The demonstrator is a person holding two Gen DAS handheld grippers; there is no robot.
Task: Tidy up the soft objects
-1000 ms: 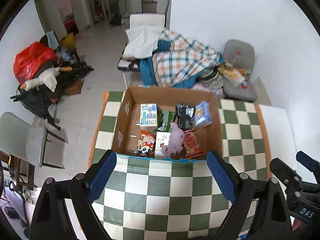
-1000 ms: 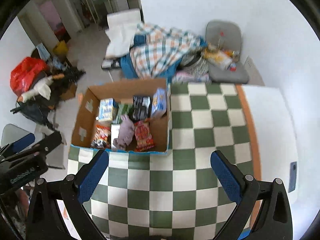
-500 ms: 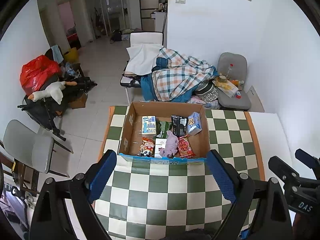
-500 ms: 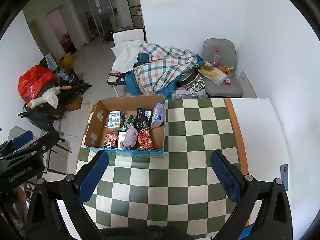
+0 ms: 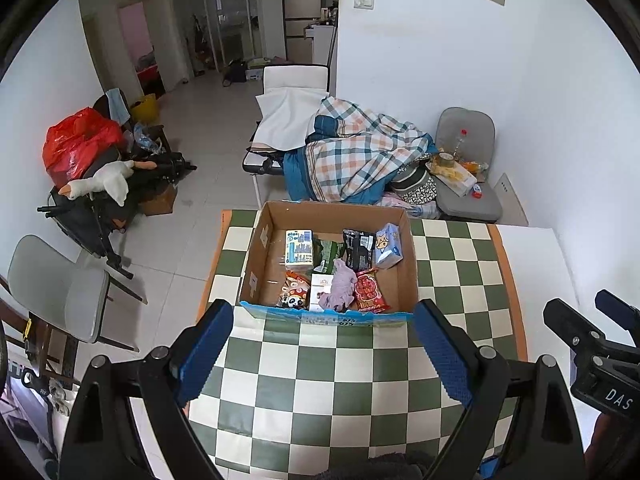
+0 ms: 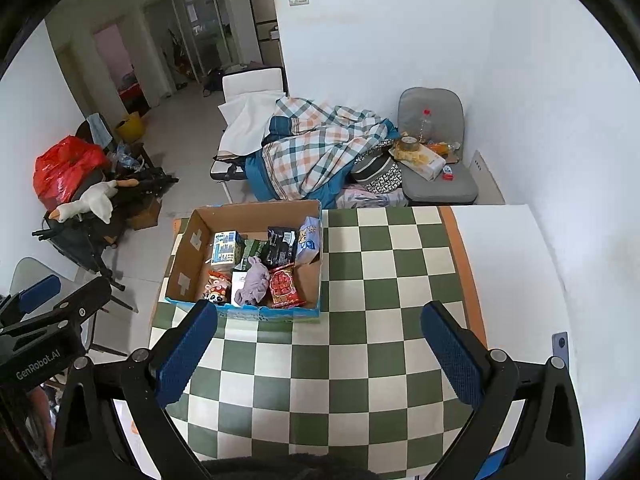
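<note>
An open cardboard box (image 5: 407,264) (image 6: 187,254) stands on the green-and-white checkered table (image 5: 320,376) (image 6: 360,360). Inside it lie snack packets, a small carton, a panda-print pouch and a lilac soft toy (image 5: 340,286) (image 6: 253,280). My left gripper (image 5: 324,354) hangs open above the table, well in front of the box, with nothing between its blue pads. My right gripper (image 6: 320,354) is also open and empty, over the checkered cloth to the right of the box. Something dark and fuzzy shows at the very bottom edge of both views.
Beyond the table, a folding bed carries a plaid blanket (image 5: 360,156) and a grey chair (image 5: 466,184) holds clutter. A white goose plush (image 5: 104,182) and red bag (image 5: 76,146) sit at the left. A grey chair (image 5: 60,288) stands beside the table's left edge.
Both grippers have risen and pulled back from the box, so the box looks smaller and more of the room shows. Both pairs of jaws stayed open and empty.
</note>
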